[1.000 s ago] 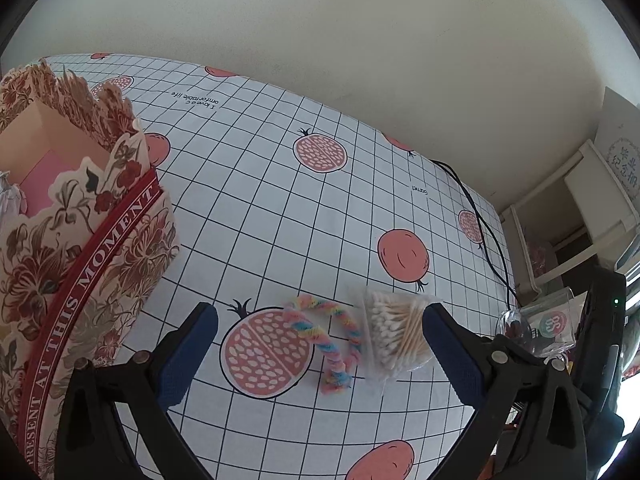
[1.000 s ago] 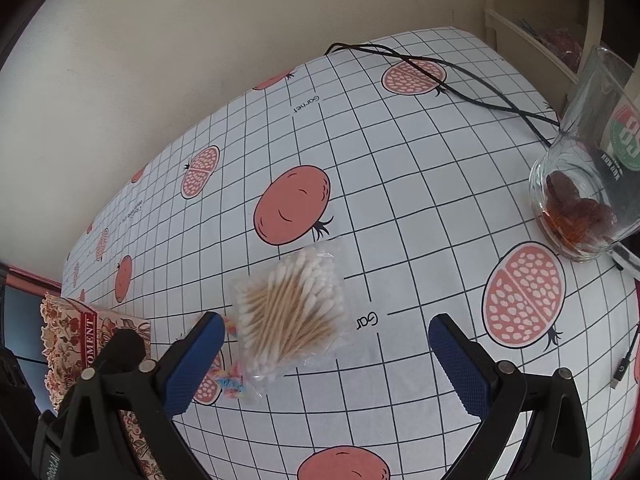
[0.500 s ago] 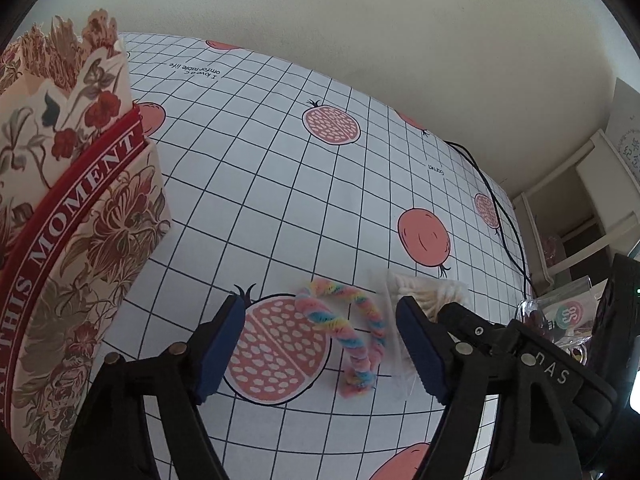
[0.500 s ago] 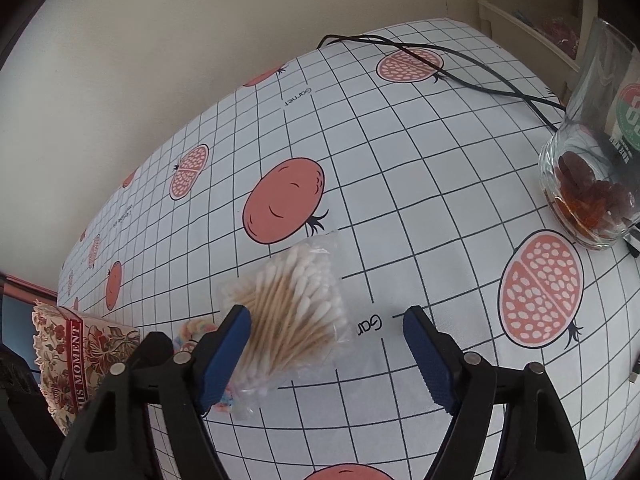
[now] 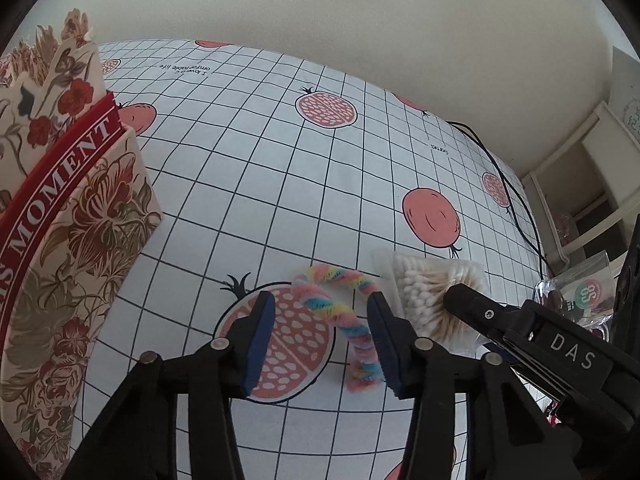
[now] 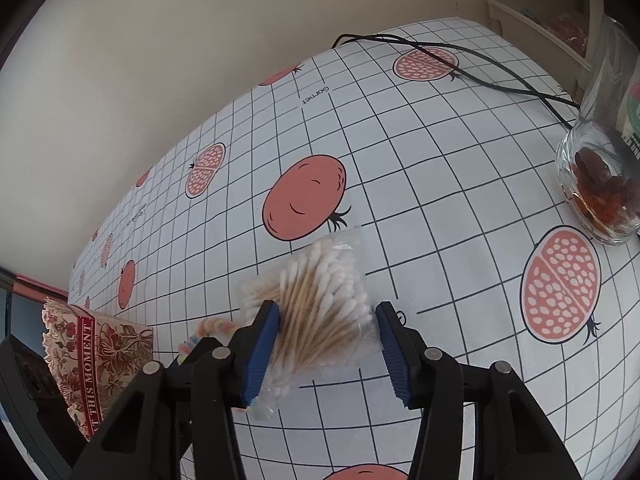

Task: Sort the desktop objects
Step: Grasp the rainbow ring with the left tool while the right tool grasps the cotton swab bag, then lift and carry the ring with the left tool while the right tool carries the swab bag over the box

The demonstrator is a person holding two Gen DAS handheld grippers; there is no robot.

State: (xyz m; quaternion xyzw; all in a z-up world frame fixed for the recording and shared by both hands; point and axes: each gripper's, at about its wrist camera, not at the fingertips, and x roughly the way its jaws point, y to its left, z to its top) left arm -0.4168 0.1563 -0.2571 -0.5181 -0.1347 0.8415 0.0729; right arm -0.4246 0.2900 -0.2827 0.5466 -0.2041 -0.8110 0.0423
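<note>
Sorting looked barely begun to me: both loose items lay on the table, none lifted. My left gripper stood parted astride the rainbow twist, its right pad touching the cord, nothing clenched. My right gripper stood parted around the cotton swab bag, pads at the plastic's sides, not visibly squeezing. Both items sat side by side near the table's front edge. I judged the floral box, at the left edge, the likely destination. Room was tight between my two grippers; the glass jar and black cable crowded the right edge.
</note>
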